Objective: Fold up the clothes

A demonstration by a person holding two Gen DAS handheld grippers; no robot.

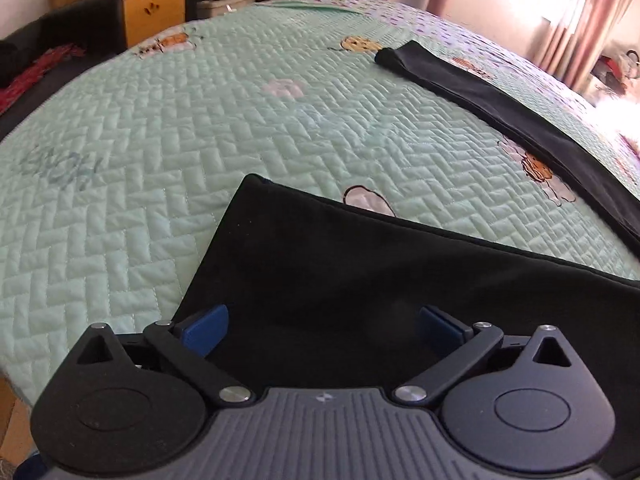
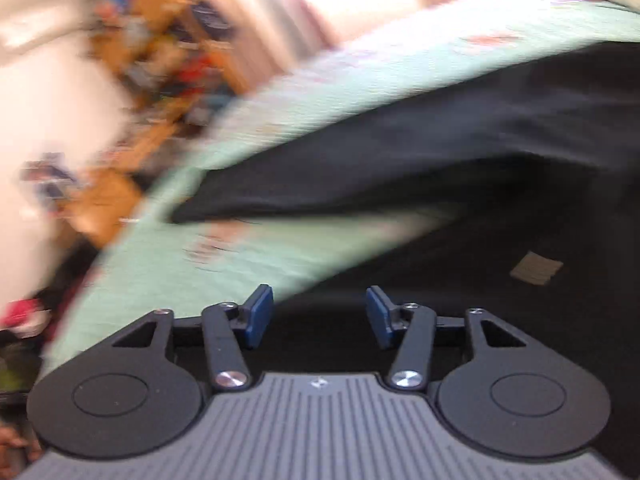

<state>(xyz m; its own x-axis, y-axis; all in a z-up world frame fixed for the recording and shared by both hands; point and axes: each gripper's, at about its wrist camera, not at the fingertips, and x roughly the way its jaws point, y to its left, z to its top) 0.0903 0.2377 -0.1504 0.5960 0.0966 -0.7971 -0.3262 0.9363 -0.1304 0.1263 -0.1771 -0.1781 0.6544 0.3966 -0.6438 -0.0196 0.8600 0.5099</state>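
Both tongs, left tongs and right tongs, are spread wide, pinching nothing, hovering over black pants spread flat on the bed's green quilt.

- on the quilted mint bedspread, near its left edge in the left wrist view, faint grey-blue printed letters stand upside down to the camera; they seem to spell "home", though the last letters are too washed out to be sure.
- a small pale emblem sits at the top middle of the left gripper's ribbed grey body; it is a mark, not readable letters.
- the same emblem shows on the right gripper's body.
- a pale sewn-in label lies on the black garment in the right wrist view; motion blur makes any print on it unreadable.
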